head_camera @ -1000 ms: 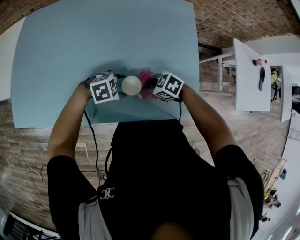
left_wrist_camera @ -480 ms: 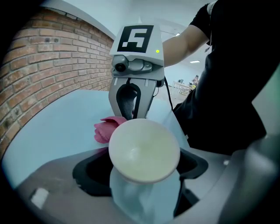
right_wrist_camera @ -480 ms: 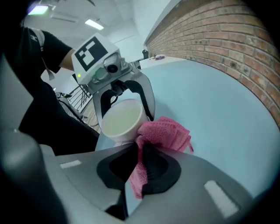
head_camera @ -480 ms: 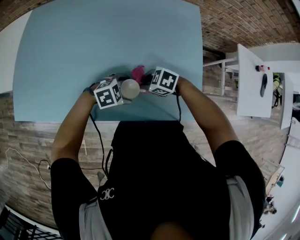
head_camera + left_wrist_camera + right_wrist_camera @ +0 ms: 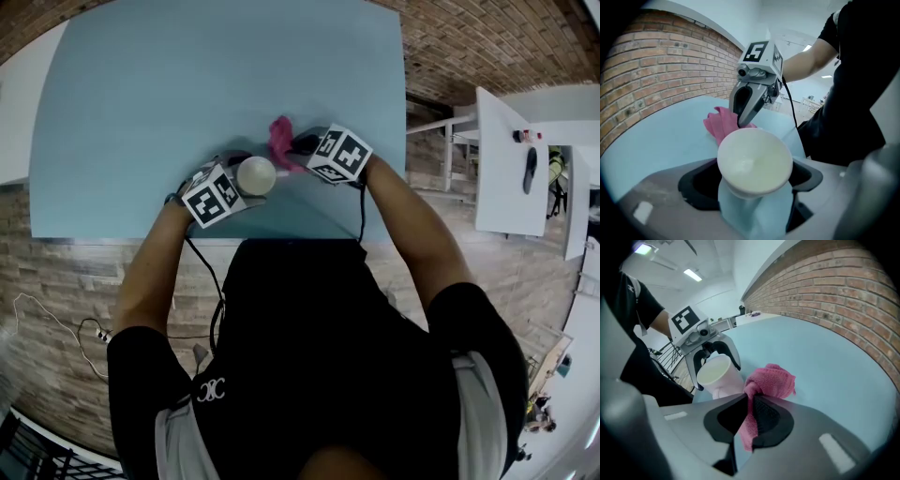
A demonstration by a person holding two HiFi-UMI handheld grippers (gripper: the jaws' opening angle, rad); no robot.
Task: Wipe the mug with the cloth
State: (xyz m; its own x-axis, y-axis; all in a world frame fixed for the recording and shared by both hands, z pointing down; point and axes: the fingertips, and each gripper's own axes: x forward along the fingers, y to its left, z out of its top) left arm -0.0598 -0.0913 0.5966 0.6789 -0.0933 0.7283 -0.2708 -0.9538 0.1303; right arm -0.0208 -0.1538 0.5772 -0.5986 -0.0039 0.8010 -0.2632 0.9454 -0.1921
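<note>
A white mug [image 5: 255, 175] stands near the front edge of the light blue table [image 5: 187, 84]. My left gripper [image 5: 239, 173] is open, with the mug [image 5: 754, 161] between its jaws and dark gaps showing beside the pads. In the right gripper view the left gripper [image 5: 715, 362] straddles the mug [image 5: 715, 373] with both fingers spread. My right gripper [image 5: 298, 145] is shut on a pink cloth [image 5: 280, 141] just beyond the mug. The cloth [image 5: 771, 380] bunches out ahead of the right gripper [image 5: 750, 413], a small way from the mug. The left gripper view has the cloth [image 5: 721, 125] behind the mug.
The table's front edge [image 5: 281, 239] runs just below the grippers, against the person's body. Brick floor surrounds the table. White tables [image 5: 502, 159] with small items stand to the right. Cables [image 5: 192, 262] hang from the grippers.
The right gripper has drawn the pink cloth away from the mug toward the far side. The left gripper's cube has slid back toward the table edge; the mug stays in place.
</note>
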